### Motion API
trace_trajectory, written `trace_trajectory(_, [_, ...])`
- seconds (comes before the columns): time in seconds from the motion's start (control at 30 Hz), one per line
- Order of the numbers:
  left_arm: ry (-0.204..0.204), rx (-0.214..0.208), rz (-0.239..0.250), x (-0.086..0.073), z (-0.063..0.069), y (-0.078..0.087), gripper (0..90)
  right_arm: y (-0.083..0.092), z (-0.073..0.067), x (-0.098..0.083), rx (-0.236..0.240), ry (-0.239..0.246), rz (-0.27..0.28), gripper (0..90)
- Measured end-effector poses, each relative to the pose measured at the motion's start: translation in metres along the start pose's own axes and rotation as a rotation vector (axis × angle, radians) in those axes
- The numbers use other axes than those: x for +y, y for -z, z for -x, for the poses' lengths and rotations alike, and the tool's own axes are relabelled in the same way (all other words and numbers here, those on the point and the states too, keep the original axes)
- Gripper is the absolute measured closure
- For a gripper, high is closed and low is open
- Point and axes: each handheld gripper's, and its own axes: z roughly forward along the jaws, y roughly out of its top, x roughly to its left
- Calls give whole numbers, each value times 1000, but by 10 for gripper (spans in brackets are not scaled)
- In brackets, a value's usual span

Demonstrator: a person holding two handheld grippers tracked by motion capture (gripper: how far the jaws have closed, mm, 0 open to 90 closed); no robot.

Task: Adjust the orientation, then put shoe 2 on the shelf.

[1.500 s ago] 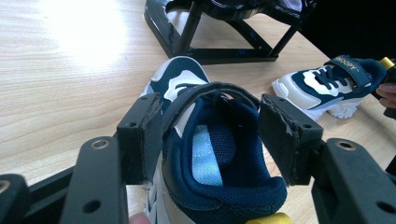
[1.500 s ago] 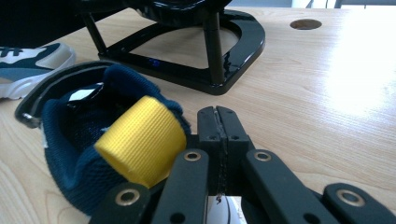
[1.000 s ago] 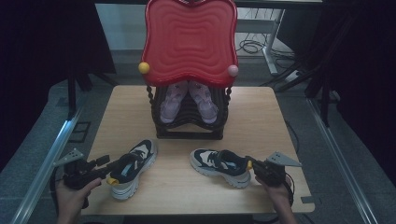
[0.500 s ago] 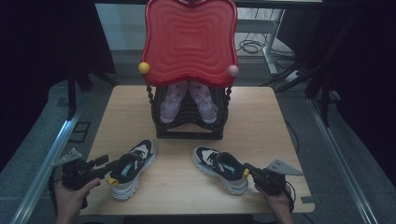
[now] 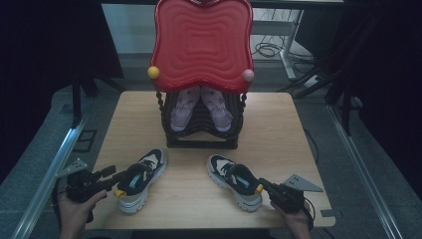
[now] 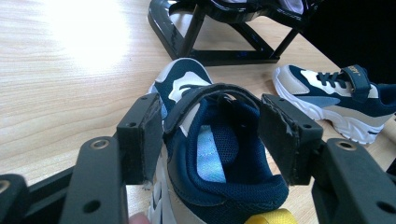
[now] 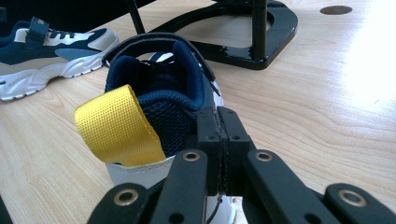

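sneakers are light and soft: your left gripper point(image 6: 212, 140) straddles the left sneaker point(image 6: 210, 154), jaws apart; right gripper point(image 7: 218, 140) jaws together behind the right sneaker point(image 7: 159, 100) heel. grip collars.

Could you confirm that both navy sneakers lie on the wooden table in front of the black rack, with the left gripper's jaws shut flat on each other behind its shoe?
Not quite: the left gripper has its jaws apart, standing either side of the left sneaker's heel collar, as the left gripper view shows. The rest holds: both shoes, including the right sneaker, lie on the table before the black rack.
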Motion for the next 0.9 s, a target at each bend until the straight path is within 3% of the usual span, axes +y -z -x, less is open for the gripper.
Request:
trace_trajectory(0.3, [-1,1,1,0,0,1,402,1,1,2,-8,7,16,878])
trace_trajectory(0.57, [6,10,-4,-3,-2,2,402,6,8,8,-29,-22,57,880])
trace_trajectory(0.73, [6,10,-7,-3,-1,1,402,5,10,6,-28,-33,53,880])
trace_trajectory(0.9, [6,6,-16,-5,-1,-1,402,8,9,11,-25,-21,66,879])
